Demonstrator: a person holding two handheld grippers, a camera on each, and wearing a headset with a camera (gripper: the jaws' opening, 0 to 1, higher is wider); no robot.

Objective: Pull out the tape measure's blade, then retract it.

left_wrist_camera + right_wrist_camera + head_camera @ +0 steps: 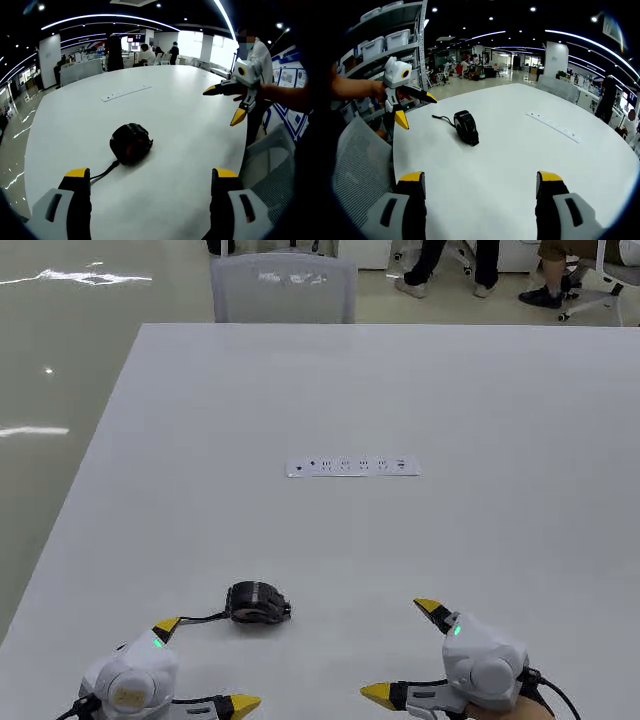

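A black, rounded tape measure lay on the broad white table, near the person's edge and at about 7 o'clock from the table's middle in the head view. A thin black cord ran from its case toward 8 o'clock and ended just beside a yellow fingertip of the left gripper. Whether cord and tip touched could not be told.

The left gripper, white with yellow-tipped fingers, was spread wide and gripped nothing. The tape measure sat at about 1 o'clock from it. In the left gripper view its two jaws stood far apart, with the tape measure ahead at 11 o'clock between them and apart from both.

The right gripper, also white with yellow tips, was likewise wide apart and empty. It hovered well clear of the tape measure, which lay at about 10 o'clock from it. In the right gripper view the tape measure rested at 12 o'clock, with the left gripper beyond it at 10 o'clock. The left gripper view showed the right gripper at 2 o'clock, held above the tabletop.

A white inset power strip lay flat at 1 o'clock from the tape measure, well apart from it. A grey mesh-backed chair stood at the table's far edge, at 12 o'clock.
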